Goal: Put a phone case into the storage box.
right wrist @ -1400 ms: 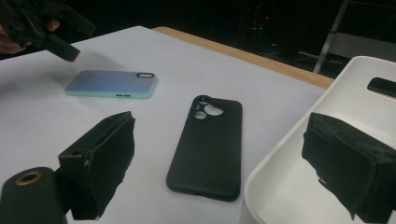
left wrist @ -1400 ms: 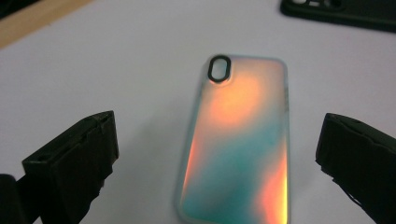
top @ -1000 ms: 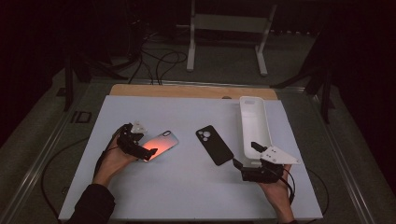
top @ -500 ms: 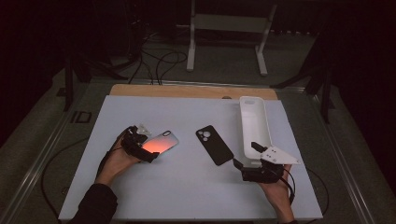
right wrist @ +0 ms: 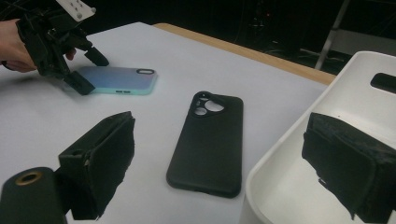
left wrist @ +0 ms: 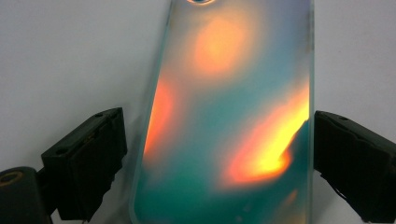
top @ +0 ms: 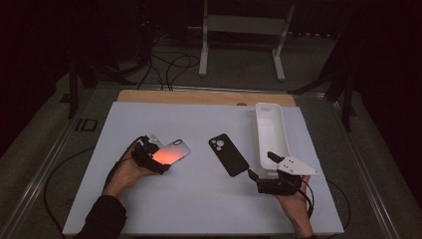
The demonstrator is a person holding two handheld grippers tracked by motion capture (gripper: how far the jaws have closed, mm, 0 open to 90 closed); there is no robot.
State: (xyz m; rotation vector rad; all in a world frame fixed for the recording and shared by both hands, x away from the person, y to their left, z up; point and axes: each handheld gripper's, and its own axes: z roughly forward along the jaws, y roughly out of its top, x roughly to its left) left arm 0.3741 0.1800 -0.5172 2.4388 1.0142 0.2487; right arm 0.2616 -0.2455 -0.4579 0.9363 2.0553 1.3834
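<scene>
Iridescent phone case (top: 170, 151) left of black phone case (top: 228, 154), flat on table (top: 199, 209)
Light, thin, slick shell; left gripper (top: 152, 159) wide, jaws just closing toward long edges, right pad touching, not yet clamped; grip there

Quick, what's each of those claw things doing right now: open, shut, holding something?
Left gripper: open, jaws just closing around the iridescent phone case, gap on one side.
Right gripper: open, holding nothing.
</scene>
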